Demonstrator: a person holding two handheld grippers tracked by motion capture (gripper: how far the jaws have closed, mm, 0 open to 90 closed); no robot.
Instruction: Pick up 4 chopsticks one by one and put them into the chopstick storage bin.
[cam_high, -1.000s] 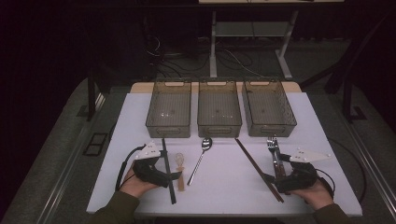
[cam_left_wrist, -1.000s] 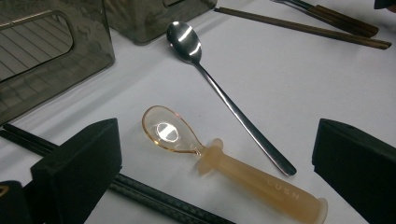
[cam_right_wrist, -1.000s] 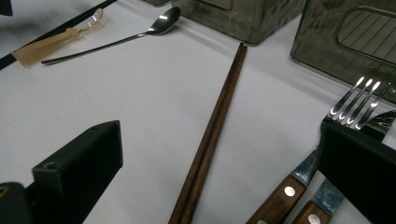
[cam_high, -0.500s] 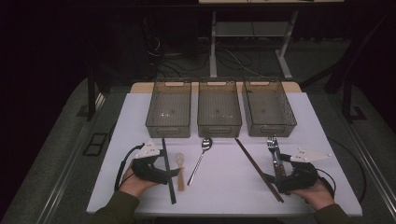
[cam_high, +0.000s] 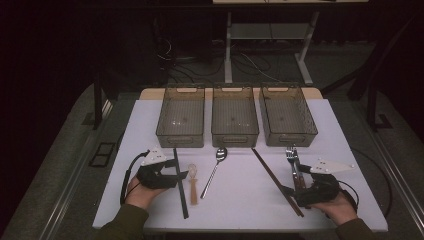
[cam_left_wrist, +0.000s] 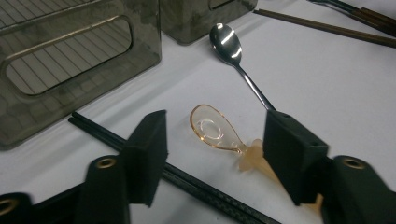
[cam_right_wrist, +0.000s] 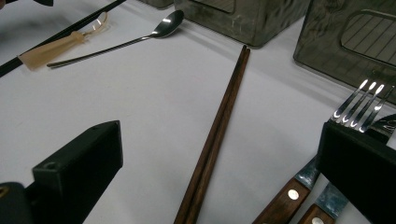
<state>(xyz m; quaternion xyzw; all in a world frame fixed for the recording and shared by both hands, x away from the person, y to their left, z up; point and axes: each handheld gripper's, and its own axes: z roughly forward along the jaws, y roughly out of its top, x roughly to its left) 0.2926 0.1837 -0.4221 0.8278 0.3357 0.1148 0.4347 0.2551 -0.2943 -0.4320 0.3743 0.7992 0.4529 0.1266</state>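
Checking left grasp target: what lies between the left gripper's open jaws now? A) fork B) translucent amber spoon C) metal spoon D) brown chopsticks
B: in the left gripper view the translucent amber spoon lies on the table between the left gripper's open jaws; the metal spoon lies beyond them.
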